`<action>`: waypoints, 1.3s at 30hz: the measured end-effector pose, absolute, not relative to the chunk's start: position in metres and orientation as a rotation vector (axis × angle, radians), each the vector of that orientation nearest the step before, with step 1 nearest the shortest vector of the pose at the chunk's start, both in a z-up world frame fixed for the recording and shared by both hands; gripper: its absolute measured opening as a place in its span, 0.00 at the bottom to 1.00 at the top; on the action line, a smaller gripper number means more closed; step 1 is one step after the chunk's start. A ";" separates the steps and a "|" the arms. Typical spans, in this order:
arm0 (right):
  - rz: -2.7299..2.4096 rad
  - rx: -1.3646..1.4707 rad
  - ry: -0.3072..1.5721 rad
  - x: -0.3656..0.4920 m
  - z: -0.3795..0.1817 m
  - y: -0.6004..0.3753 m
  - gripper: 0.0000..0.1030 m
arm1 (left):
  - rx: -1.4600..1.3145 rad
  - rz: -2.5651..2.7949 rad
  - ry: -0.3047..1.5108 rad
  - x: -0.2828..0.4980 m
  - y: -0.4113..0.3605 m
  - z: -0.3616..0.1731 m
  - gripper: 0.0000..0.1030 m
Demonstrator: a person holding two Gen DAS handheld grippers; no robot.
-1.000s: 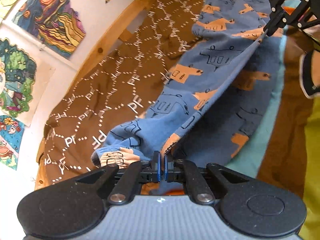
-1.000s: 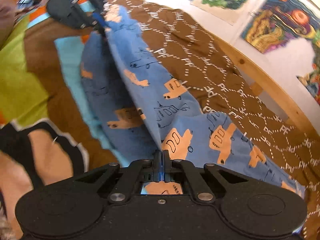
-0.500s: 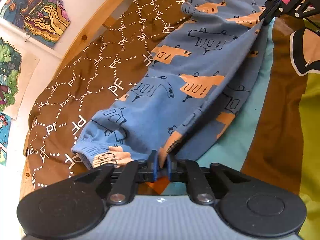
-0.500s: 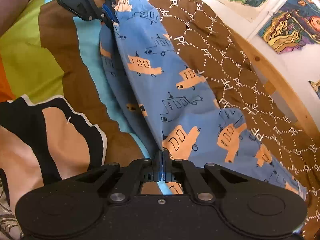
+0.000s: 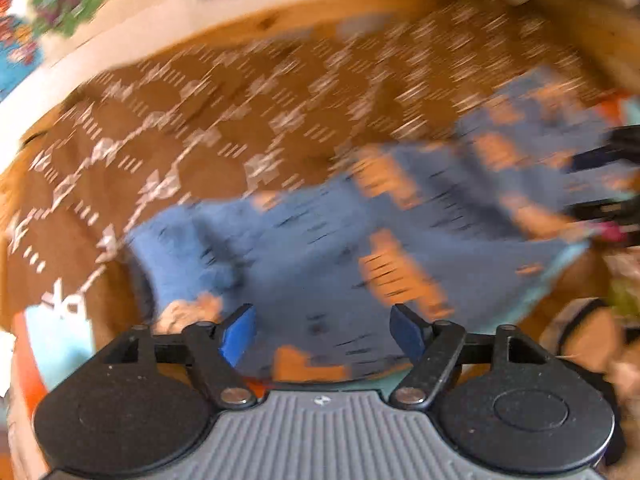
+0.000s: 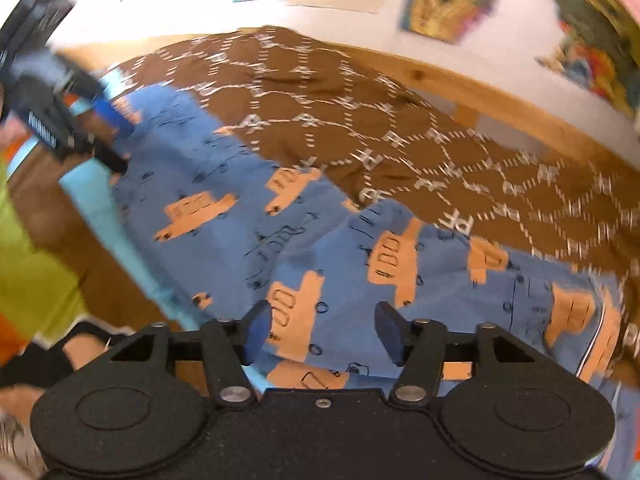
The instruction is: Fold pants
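Blurred blue pants (image 5: pixel 304 256) spread over brown patterned bedcover (image 5: pixel 192 136), left hand-held gripper (image 5: pixel 323 330) above pants, jaws opening, nothing pinched

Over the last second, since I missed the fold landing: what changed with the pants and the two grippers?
Both let go. The left gripper and right gripper, each pinched shut on a pants edge before, now have fingers spread and opening, gripping no cloth. The lifted fold has dropped flat. The pants still lie on the brown bedcover.
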State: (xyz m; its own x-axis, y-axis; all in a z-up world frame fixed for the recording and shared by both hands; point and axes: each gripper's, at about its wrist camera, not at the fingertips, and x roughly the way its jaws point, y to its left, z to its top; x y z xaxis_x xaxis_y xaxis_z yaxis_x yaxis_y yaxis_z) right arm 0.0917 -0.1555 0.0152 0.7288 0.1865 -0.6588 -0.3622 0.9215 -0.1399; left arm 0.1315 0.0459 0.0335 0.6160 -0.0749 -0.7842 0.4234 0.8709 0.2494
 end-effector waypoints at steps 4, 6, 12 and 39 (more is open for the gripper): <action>0.229 -0.226 0.824 0.104 -0.015 -0.170 0.73 | 0.569 -0.215 0.903 0.136 0.041 0.012 0.81; 0.215 -0.195 0.810 0.096 -0.013 -0.180 0.83 | 0.565 -0.223 0.897 0.130 0.033 0.016 0.89; 0.123 -0.157 0.738 0.071 0.006 -0.215 0.97 | 0.333 -0.337 0.832 0.123 -0.009 0.028 1.00; -0.123 0.640 0.674 0.112 0.004 -0.379 0.81 | 0.801 -0.856 0.636 0.107 -0.218 -0.027 0.30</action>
